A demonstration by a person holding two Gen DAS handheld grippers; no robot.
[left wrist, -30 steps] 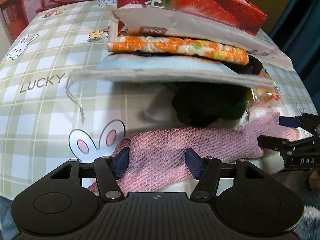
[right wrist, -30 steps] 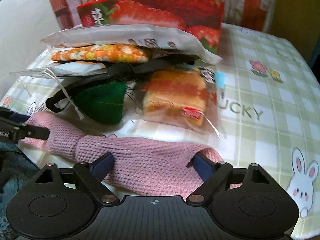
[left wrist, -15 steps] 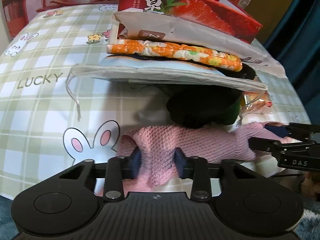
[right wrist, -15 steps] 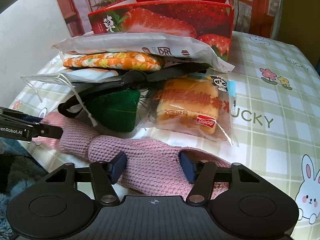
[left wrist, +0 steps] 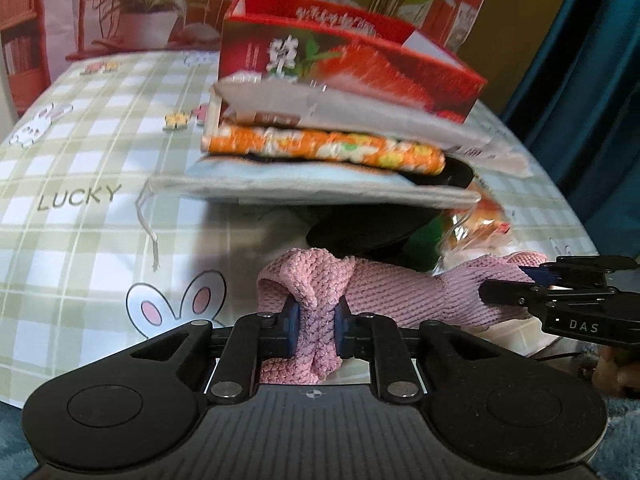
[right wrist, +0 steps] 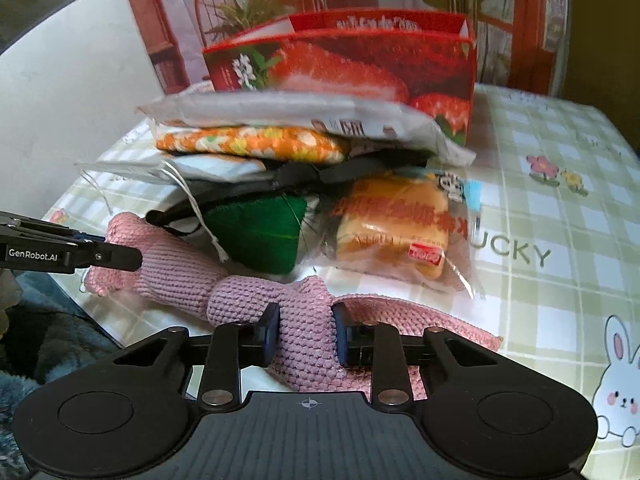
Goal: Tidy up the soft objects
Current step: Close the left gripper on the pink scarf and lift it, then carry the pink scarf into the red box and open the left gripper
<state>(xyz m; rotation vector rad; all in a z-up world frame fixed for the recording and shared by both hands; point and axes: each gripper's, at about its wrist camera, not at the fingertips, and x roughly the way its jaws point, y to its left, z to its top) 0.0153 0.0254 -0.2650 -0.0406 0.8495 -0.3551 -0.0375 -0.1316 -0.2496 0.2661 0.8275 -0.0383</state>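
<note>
Tools [left wrist: 316,330] newly pinching towel [left wrist: 400,292]

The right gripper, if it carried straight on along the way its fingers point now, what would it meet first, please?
Past the pink knitted cloth already pinched between its closing jaws, the right gripper would most likely meet the green plush piece or the neighbouring packaged bread; depth is hard to judge here.
</note>
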